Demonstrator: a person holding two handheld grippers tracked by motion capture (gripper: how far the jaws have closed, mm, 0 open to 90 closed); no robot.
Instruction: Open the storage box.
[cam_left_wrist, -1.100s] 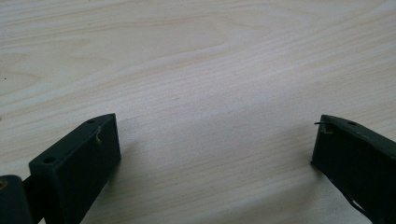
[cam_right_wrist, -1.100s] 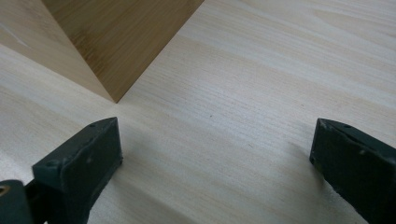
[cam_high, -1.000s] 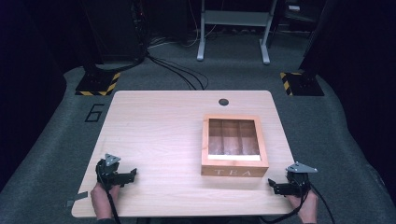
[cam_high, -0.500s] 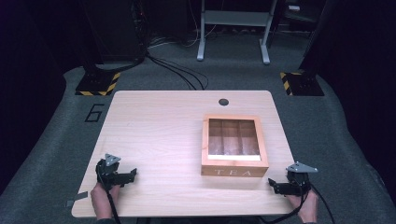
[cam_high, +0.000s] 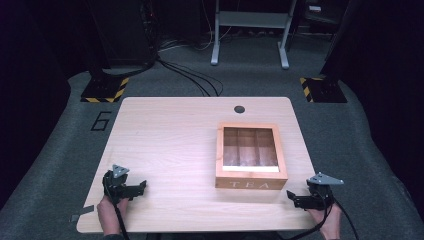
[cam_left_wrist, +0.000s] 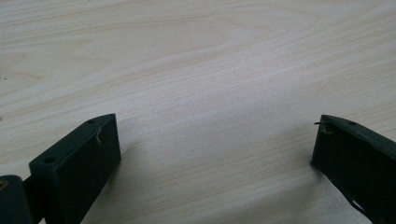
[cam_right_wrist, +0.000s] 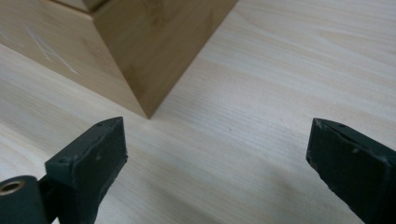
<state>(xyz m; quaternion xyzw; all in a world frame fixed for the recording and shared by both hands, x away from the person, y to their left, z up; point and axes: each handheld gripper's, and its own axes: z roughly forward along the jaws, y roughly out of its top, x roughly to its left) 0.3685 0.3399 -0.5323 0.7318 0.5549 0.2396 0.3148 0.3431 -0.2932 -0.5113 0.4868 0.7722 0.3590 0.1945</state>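
Observation:
A wooden tea box (cam_high: 251, 156) with a glass lid and the word TEA on its front sits on the right half of the light wooden table (cam_high: 175, 145). Its lid is down, and dividers show through the glass. My left gripper (cam_high: 141, 186) rests at the front left of the table, jaws wide open over bare wood (cam_left_wrist: 215, 135). At the front right corner my right gripper (cam_high: 291, 197) is held open, just right of the box. In the right gripper view the box's near corner (cam_right_wrist: 149, 56) stands just ahead of the open gripper (cam_right_wrist: 217, 140).
A round cable hole (cam_high: 239, 109) lies at the table's far edge. Beyond the table are floor cables (cam_high: 190, 75), a white metal stand (cam_high: 250, 30) and two bases with yellow-black hazard tape (cam_high: 105, 92) (cam_high: 320, 87). A "6" (cam_high: 101, 120) is marked on the floor.

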